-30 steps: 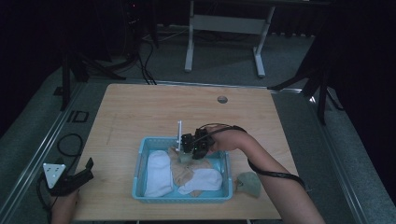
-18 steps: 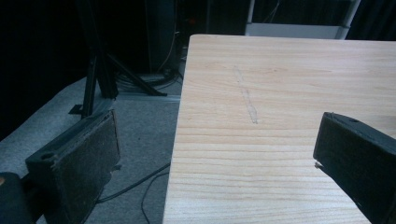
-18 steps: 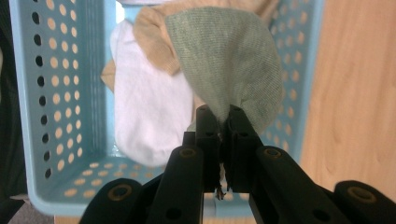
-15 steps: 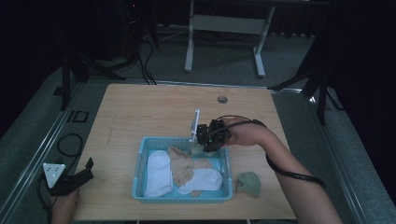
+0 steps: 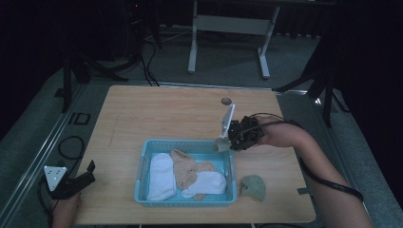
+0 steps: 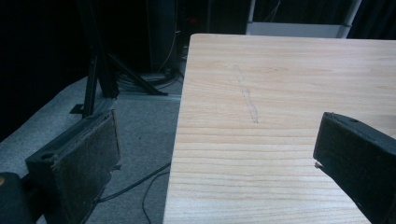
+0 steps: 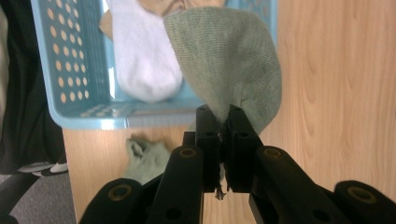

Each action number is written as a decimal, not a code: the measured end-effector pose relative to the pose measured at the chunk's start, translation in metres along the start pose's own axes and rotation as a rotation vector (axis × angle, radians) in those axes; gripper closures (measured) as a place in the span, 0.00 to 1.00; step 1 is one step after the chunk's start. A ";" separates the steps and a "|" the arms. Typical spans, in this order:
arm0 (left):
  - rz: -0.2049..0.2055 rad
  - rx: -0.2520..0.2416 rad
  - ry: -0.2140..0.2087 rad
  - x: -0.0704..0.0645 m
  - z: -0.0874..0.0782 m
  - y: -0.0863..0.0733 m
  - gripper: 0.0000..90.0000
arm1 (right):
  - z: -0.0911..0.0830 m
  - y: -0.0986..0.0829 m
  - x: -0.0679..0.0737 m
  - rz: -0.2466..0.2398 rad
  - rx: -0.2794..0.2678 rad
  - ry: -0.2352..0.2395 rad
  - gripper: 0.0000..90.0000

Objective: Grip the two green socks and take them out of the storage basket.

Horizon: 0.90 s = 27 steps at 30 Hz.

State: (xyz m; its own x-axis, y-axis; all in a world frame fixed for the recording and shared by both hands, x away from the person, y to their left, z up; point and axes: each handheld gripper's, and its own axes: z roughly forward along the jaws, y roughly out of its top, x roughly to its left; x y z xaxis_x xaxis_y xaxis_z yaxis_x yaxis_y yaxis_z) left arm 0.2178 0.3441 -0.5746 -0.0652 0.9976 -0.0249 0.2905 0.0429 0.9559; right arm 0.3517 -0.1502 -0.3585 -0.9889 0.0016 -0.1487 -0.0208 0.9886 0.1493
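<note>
The right gripper (image 7: 223,122) has its jaws clamped on a grey-green knitted sock (image 7: 233,60), which hangs just past the right rim of the perforated light-blue plastic basket (image 5: 142,164). A matching grey-green sock (image 5: 253,186) lies on the wooden table (image 5: 157,111) beside the basket. Carry the held sock clear of the rim, lower it beside its mate, then release. The left gripper (image 6: 219,163) rests wide open at the table's left edge.

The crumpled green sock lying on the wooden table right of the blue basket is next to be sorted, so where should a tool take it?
Judging by its pose, grip the crumpled green sock at its raised bunched folds, from straight above. It lies low on the wooden table close beside the blue plastic basket, so a sideways approach from the left is blocked.
</note>
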 end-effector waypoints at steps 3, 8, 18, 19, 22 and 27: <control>0.003 -0.003 0.004 0.000 0.000 0.000 0.01 | -0.005 -0.013 -0.002 0.032 0.002 -0.013 0.95; 0.000 0.001 0.001 0.000 0.000 0.000 0.01 | -0.008 -0.039 -0.006 0.085 0.007 -0.014 0.95; 0.001 0.002 0.000 0.000 0.000 0.000 0.01 | 0.000 -0.072 -0.012 0.155 0.040 -0.016 0.95; 0.001 0.001 0.000 0.000 0.000 0.000 0.01 | 0.000 -0.074 -0.012 0.157 0.039 -0.016 0.95; 0.003 0.000 0.002 0.000 0.000 0.000 0.01 | 0.002 -0.079 -0.014 0.170 0.036 -0.020 0.95; 0.003 0.000 0.002 0.000 0.000 0.000 0.01 | 0.010 -0.082 -0.017 0.180 0.032 -0.017 0.95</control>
State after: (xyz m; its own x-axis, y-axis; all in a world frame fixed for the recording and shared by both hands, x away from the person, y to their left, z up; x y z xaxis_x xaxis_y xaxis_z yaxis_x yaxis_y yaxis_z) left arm 0.2176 0.3437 -0.5747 -0.0658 0.9976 -0.0218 0.2908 0.0400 0.9559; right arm 0.3717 -0.2300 -0.3783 -0.9735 0.1816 -0.1387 0.1615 0.9763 0.1443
